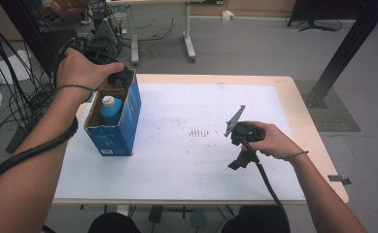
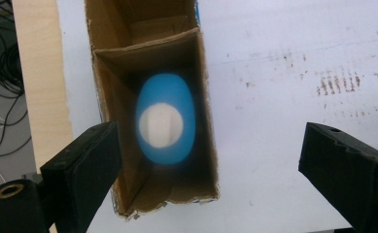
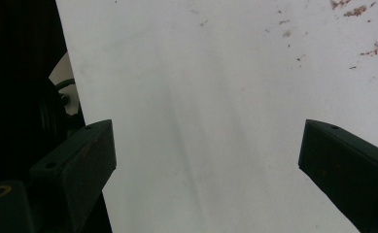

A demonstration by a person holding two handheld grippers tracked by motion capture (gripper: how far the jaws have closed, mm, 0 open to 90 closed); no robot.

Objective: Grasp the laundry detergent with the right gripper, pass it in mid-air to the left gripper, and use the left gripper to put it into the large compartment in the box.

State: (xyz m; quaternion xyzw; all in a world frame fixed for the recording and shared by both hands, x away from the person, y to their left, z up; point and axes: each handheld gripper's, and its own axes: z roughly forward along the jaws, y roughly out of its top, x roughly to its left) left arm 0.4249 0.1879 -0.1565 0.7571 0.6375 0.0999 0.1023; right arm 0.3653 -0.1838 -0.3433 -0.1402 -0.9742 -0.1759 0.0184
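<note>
Black jaws of the left gripper (image 2: 211,170) standing wide apart in the left gripper view, nothing between the pads, nothing touched. Below and beyond them, straight down the line of sight, an open blue cardboard box (image 2: 203,97) on the white table sheet (image 2: 283,73), with a blue bottle (image 2: 164,119) upright inside, white cap facing up, in the nearer compartment behind a cardboard divider. Seen from the high view: same gripper (image 1: 121,77) held over the far end of the box (image 1: 123,126), clear of the bottle (image 1: 111,110), which sits just below and nearer the person. Box set at the left part of the table (image 1: 303,97), close to its left edge. Right gripper (image 3: 206,160) likewise spread wide, empty, pointed at bare white sheet (image 3: 215,97); from above (image 1: 238,158), well apart from the box, on the right side of the table.
</note>
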